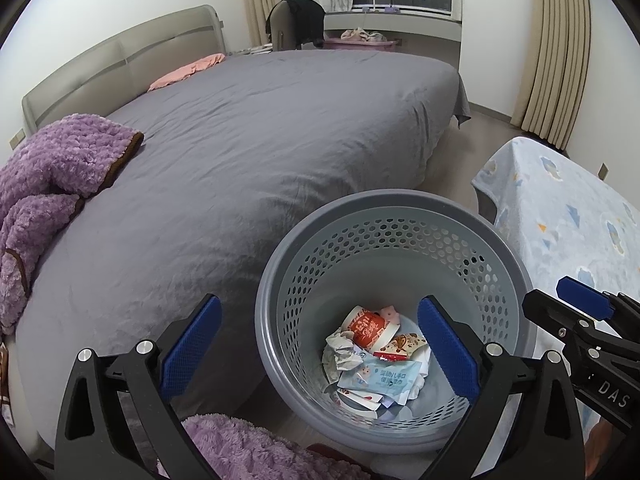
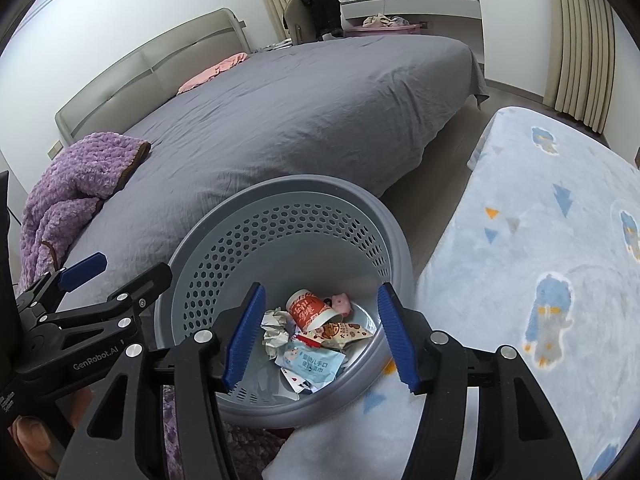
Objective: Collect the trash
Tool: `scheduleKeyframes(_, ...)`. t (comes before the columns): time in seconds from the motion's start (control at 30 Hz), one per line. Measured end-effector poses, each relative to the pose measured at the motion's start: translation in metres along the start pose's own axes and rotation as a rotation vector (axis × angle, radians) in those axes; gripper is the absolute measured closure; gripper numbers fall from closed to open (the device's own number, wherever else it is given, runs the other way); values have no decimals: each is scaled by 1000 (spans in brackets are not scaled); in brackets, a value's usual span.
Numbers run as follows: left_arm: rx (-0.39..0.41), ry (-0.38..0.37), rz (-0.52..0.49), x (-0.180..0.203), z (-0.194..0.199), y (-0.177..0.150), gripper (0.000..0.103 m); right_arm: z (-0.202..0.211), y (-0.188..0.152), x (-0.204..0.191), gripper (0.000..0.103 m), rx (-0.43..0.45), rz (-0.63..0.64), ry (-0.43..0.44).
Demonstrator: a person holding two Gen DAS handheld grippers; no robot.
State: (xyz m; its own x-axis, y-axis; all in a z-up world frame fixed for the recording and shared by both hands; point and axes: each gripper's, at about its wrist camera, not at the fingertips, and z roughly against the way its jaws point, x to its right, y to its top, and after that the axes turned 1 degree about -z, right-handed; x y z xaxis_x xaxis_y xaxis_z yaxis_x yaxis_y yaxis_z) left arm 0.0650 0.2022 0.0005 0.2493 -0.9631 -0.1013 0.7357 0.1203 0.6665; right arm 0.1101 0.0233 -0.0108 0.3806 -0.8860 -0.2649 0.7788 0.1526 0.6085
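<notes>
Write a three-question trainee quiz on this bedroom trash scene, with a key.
1. True or false: the grey basket is empty.
2. What colour is the paper cup in the basket? A) green B) red and white C) black
3. Fill in: neither the left gripper nor the right gripper holds ____.

Key: 1. False; it holds the cup, a crumpled paper, a wipes packet and wrappers. 2. B. 3. Anything; both stand open over the basket.
</notes>
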Motion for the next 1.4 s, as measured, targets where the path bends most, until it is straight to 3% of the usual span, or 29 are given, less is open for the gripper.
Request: scheduleKeyframes(1.4,-7,9,-9,2,0,0,7,1,0,1,46,0,-1,1)
